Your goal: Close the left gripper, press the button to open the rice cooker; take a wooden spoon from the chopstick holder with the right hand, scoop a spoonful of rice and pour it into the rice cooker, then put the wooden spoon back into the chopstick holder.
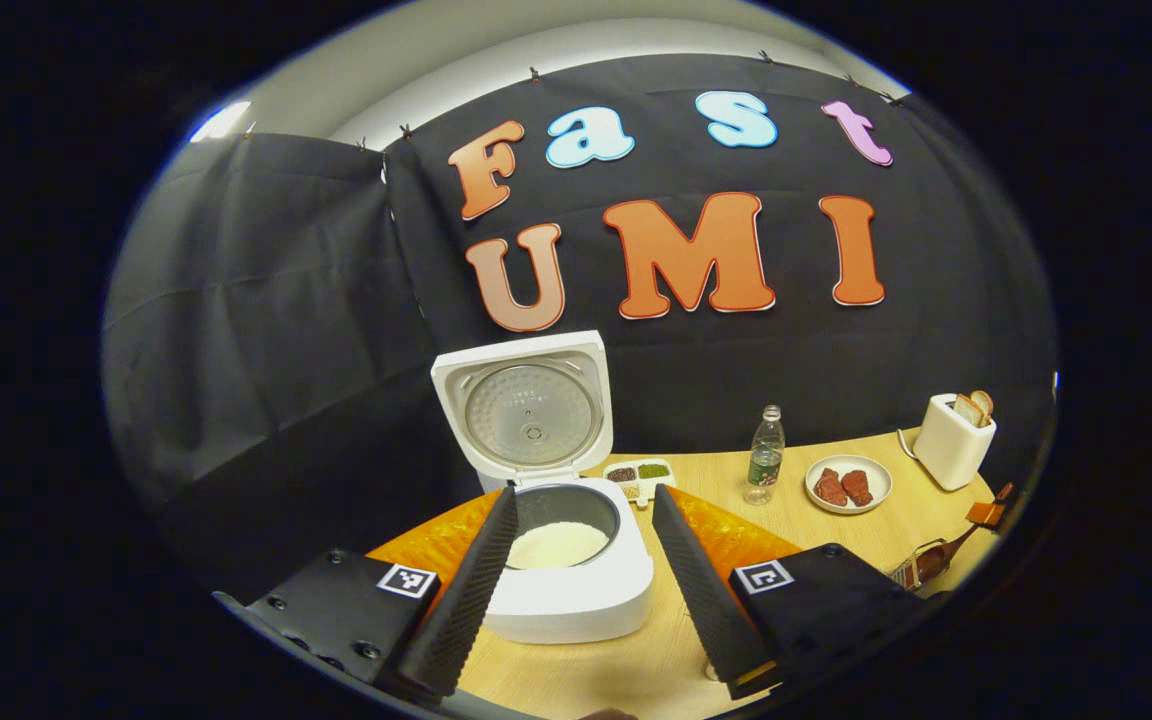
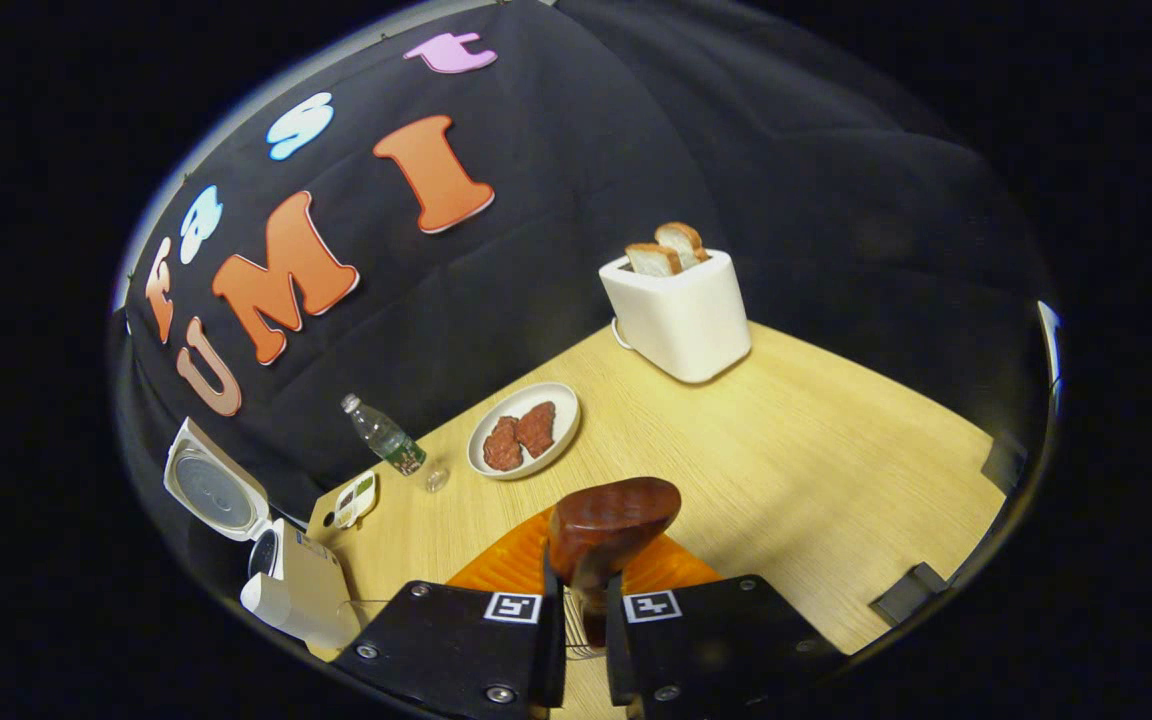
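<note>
The white rice cooker (image 1: pixel 568 600) stands open on the table, its lid (image 1: pixel 528 410) upright and white rice (image 1: pixel 556 545) in the pot. My left gripper (image 1: pixel 584 500) is open and hangs in front of the cooker, apart from it, with nothing between its fingers. My right gripper (image 2: pixel 584 590) is shut on the handle of a dark wooden spoon (image 2: pixel 614 522), whose bowl points up and away. Thin wires of the chopstick holder (image 2: pixel 572 625) show just below the fingers. In the left gripper view the spoon (image 1: pixel 944 556) leans by the wire holder (image 1: pixel 908 572) at the far right. The cooker (image 2: pixel 301 590) lies to the lower left in the right gripper view.
An orange mat (image 1: pixel 436 545) lies under the cooker. Behind it are a divided dish of grains (image 1: pixel 638 474), a plastic bottle (image 1: pixel 764 455), a plate of meat (image 1: pixel 848 485) and a white toaster with bread (image 1: pixel 954 440). The wooden table (image 2: pixel 816 450) runs right of the spoon.
</note>
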Motion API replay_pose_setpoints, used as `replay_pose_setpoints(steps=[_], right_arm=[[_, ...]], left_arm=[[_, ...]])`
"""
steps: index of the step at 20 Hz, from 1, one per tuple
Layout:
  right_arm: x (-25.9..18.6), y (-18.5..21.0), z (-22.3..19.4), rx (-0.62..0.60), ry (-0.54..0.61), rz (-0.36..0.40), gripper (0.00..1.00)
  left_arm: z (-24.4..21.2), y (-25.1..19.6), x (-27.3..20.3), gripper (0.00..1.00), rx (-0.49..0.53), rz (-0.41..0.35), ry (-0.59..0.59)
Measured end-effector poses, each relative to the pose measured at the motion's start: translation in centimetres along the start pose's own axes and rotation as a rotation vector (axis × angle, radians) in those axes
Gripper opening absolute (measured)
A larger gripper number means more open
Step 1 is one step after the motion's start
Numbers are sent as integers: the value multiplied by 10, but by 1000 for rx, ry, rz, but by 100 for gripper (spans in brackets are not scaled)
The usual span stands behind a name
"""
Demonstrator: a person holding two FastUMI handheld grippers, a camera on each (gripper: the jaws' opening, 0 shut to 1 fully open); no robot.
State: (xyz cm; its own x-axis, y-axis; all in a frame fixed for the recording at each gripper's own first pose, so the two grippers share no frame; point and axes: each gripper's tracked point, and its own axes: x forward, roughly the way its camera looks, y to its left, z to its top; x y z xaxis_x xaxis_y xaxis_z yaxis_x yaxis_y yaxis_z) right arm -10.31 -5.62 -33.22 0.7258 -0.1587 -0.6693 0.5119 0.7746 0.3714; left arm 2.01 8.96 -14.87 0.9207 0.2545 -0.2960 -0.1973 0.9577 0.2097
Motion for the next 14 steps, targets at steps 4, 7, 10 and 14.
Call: replay_pose_setpoints(steps=[4,7,10,14], right_arm=[[-29,33,25,-61,-88,13,16],[-46,70,19,-104,-81,55,16],[-55,109,7,-154,-64,112,16],[-53,141,-27,-232,-14,147,16]], left_arm=[[0,12,20,93,-38,-52,-11],[-3,20,30,95,-53,-86,-15],[-9,36,40,97,-70,-91,-10],[-22,61,48,99,-75,-74,11]])
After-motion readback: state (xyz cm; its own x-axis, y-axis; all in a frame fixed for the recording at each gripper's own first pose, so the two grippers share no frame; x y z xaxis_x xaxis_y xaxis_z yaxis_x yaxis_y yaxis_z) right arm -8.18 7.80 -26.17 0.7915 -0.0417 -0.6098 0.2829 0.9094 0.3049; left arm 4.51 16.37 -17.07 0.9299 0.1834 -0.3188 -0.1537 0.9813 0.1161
